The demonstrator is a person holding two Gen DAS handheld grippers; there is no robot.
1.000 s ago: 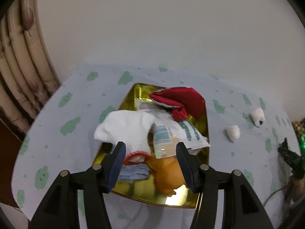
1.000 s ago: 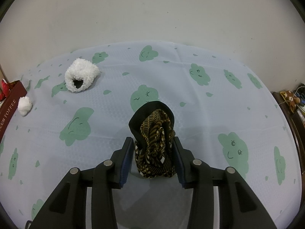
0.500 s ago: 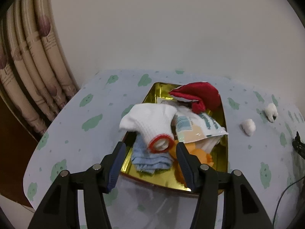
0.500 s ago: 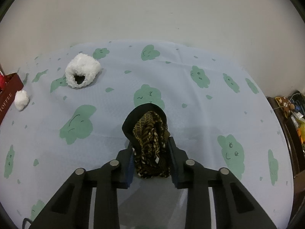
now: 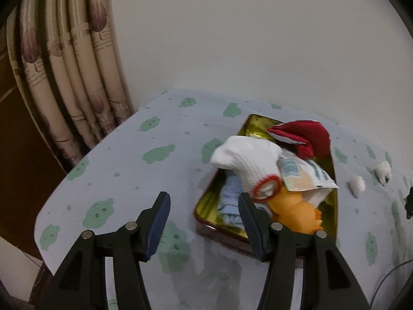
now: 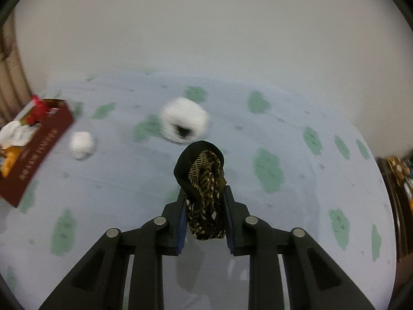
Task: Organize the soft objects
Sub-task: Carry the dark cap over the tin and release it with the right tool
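My right gripper [image 6: 205,201] is shut on a black and gold patterned cloth [image 6: 205,180], lifted off the blue tablecloth [image 6: 284,206]. Beyond it lie a fluffy white ring [image 6: 184,122] and a small white puff [image 6: 82,144]. The gold tin [image 5: 333,180] holds a white sock with red trim [image 5: 247,162], a red cloth [image 5: 302,134], a light blue cloth [image 5: 231,199], a plastic packet [image 5: 302,173] and an orange soft toy [image 5: 296,211]. My left gripper [image 5: 204,206] stands open and empty at the tin's near left corner. The tin [image 6: 44,149] also shows at the right wrist view's left edge.
Curtains [image 5: 64,77] hang at the left past the table's edge. A white wall stands behind the table. Two white puffs [image 5: 357,186] lie right of the tin. Dark cluttered items [image 6: 397,168] sit off the table's right side.
My right gripper closed tight on the patterned cloth and lifted it, swinging left so the tin came into view. My left gripper drew back and left from over the tin, still open.
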